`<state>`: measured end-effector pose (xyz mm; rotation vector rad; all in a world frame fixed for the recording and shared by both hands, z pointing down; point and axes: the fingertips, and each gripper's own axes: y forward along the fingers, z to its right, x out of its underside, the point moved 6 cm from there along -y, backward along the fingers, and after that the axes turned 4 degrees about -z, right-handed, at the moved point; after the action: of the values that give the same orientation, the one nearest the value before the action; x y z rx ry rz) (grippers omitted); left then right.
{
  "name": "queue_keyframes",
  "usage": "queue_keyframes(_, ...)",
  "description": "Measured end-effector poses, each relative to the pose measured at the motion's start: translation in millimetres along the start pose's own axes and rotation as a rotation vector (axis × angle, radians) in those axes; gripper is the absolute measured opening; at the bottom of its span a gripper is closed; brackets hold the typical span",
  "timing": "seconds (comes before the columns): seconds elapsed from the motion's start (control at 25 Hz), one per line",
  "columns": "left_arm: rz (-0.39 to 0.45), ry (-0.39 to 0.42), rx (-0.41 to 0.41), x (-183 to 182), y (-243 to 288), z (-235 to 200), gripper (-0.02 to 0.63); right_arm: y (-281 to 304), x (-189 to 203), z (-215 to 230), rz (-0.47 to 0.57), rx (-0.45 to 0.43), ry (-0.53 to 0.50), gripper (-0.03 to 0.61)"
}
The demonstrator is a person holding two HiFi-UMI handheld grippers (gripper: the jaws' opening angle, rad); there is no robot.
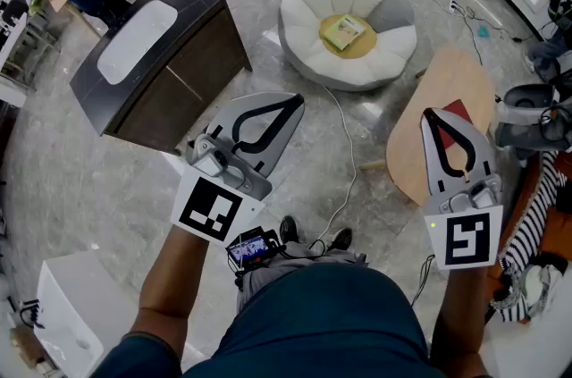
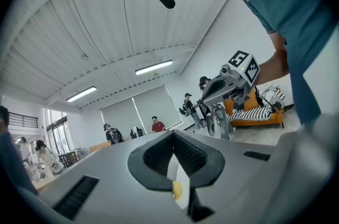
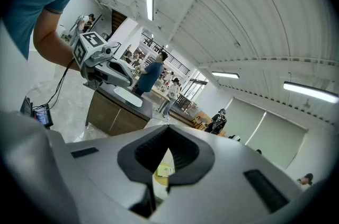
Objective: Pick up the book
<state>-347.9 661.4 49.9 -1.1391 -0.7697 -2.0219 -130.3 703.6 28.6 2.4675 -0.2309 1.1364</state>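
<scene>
Your left gripper (image 1: 293, 104) and right gripper (image 1: 430, 115) both have their jaws pressed together with nothing in them, and you hold them near you above the floor. The book (image 1: 345, 31) lies farther out, well apart from both tips. It rests on the yellow centre of the white flower-shaped cushion (image 1: 304, 10), between the two tips from left to right.

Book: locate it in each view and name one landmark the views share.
Head view: book upper centre, on the white cushion.
Left gripper view: book not made out; only the cushion shows past the fingers.
Right gripper view: book low centre, in the gap past the fingers.
Shared landmark: the cushion.
</scene>
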Motion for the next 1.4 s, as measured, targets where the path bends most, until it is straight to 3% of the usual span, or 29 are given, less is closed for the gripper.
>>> queue_keyframes(0.16,-0.007,-0.007,0.008,6,2,2,0.005,3,6,-3,-0.024,-0.014,-0.012,0.012)
queue_keyframes(0.4,-0.012,-0.027,0.018,15,2,-3,0.005,9,5,-5,0.007,0.005,0.084,0.012)
queue_keyframes(1.12,0.025,-0.05,0.088,34,12,-29,0.005,37,-9,-11,-0.03,0.049,0.091,0.012)
queue_keyframes(1.4,0.006,-0.052,0.08,31,40,-27,0.005,44,16,11,-0.03,0.03,0.083,0.012)
